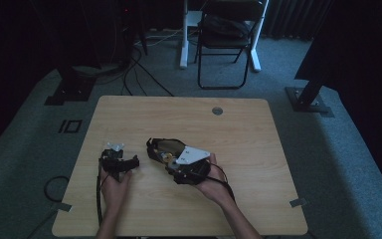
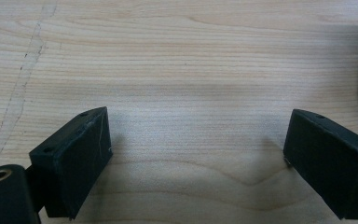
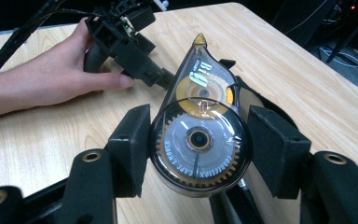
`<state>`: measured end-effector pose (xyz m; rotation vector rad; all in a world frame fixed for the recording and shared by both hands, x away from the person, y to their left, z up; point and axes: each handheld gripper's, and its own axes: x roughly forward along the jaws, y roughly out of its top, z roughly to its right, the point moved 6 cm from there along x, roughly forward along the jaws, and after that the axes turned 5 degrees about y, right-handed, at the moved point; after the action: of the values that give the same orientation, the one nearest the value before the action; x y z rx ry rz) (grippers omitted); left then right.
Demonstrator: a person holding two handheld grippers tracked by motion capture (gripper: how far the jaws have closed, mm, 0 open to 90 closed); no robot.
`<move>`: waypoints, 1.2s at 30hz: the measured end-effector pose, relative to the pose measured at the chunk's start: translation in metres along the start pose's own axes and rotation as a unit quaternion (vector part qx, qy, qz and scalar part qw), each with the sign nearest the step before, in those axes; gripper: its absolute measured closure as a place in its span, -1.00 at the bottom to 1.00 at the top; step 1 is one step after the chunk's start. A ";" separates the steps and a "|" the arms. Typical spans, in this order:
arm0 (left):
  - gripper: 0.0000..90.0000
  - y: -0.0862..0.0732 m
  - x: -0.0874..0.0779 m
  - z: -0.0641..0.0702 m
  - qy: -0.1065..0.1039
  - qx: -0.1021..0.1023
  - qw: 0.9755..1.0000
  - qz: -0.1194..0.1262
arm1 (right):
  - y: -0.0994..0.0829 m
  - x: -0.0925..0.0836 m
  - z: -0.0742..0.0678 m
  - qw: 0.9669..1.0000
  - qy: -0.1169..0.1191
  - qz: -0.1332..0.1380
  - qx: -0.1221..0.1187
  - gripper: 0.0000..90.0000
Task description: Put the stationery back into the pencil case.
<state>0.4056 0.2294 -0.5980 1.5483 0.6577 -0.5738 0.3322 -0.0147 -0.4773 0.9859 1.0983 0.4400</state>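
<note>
Right gripper (image 3: 198, 140) clamped on a correction tape dispenser (image 3: 199, 135): clear smoky teardrop shell, yellow gears inside, tip pointing to 12 o'clock in the right gripper view, both pads pressed against its round body. In the high view the right gripper (image 1: 155, 147) sits just right of table (image 1: 258, 144) centre, with the right hand (image 1: 210, 185) at its 5 o'clock. Left gripper (image 2: 198, 154) has jaws spread wide over bare wood, nothing between them. It (image 1: 113, 149) lies at 9 o'clock from the right one, held by the left hand (image 1: 113, 188)
</note>
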 end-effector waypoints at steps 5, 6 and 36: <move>-0.83 0.000 0.000 0.000 0.000 0.000 1.000 0.000 | 0.001 -0.002 0.004 1.000 -0.003 0.003 0.003 -0.07; -0.83 0.000 0.000 0.000 0.000 0.000 1.000 0.000 | 0.001 -0.002 0.005 1.000 -0.004 0.003 0.004 -0.07; -0.83 0.000 0.000 0.000 0.000 0.001 1.000 -0.001 | -0.001 0.001 0.032 0.999 -0.023 0.003 0.028 -0.07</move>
<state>0.4055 0.2295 -0.5980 1.5492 0.6580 -0.5754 0.3607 -0.0289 -0.4749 1.0447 1.0708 0.3908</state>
